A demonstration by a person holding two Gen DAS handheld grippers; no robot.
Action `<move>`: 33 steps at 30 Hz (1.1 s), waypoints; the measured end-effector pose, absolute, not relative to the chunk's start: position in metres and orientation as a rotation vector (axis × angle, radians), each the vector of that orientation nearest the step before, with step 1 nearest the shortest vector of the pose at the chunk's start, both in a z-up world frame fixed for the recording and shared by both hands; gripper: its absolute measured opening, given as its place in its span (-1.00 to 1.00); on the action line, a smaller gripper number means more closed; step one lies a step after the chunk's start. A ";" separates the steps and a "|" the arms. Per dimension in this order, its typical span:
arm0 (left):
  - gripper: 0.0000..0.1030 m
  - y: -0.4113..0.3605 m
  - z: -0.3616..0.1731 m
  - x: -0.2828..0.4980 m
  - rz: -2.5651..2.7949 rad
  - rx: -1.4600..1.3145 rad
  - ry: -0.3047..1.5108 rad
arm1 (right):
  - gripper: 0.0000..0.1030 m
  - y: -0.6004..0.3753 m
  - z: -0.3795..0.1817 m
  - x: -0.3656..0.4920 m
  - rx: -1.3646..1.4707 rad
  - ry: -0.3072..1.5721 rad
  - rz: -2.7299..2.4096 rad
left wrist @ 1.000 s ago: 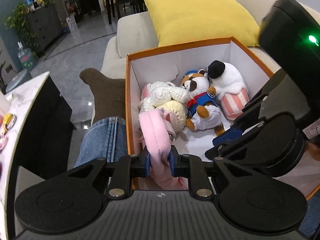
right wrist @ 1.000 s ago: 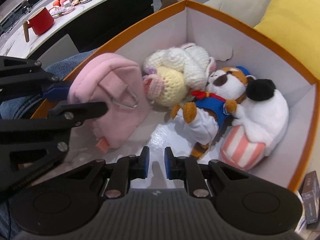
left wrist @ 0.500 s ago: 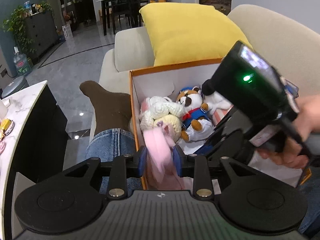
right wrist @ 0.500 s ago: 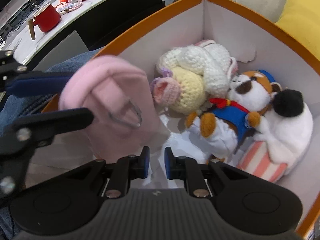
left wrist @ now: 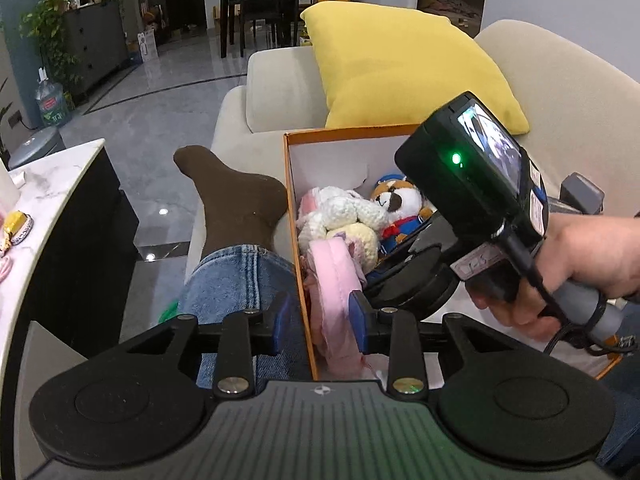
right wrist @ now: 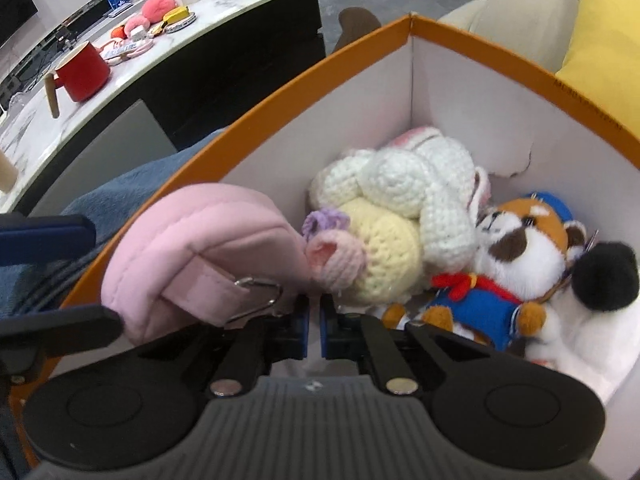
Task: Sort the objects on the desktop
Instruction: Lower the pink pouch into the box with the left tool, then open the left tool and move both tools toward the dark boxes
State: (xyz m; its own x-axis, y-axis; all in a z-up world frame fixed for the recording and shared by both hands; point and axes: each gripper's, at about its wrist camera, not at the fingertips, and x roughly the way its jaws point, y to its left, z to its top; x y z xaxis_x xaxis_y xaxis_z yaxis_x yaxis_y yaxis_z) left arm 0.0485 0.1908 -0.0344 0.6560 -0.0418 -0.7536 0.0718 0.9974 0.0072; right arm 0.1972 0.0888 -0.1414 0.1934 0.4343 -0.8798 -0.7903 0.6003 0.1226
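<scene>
Soft pink fabric pouch point(left wrist: 334, 280) sits between wide-open left gripper point(left wrist: 319, 320) jaws over orange cardboard box point(left wrist: 298, 264); right gripper point(right wrist: 314, 330) jaws nearly closed, empty.

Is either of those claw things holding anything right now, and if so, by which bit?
No. The left gripper stands open around the pink pouch, its fingers apart from it. The right gripper is shut on nothing, near the pouch's metal clip.

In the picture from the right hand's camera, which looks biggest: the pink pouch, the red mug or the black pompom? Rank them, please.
Largest to smallest, as they look in the right wrist view:
1. pink pouch, close to the lens, which inflates it.
2. black pompom.
3. red mug, far off on the counter.

The pompom and mug look nearly alike, so their true order is unsure.
</scene>
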 end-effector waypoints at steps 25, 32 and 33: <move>-0.59 0.188 -0.021 0.037 -0.048 0.044 0.820 | -0.85 0.065 -0.108 0.181 -0.377 1.054 0.848; -0.59 0.156 0.023 0.013 -0.064 0.089 0.719 | -0.85 -0.004 -0.045 0.157 -0.289 0.930 0.828; -0.59 0.148 0.029 0.011 -0.075 0.096 0.708 | -0.84 -0.023 -0.035 0.155 -0.277 0.914 0.815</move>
State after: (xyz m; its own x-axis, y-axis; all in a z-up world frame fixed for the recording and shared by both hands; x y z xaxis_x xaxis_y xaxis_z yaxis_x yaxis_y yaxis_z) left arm 0.0106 0.1478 0.0287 0.7573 -0.0365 -0.6521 0.1019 0.9928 0.0628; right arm 0.1547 -0.0226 -0.0347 0.3435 0.5064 -0.7909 -0.7279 0.6757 0.1166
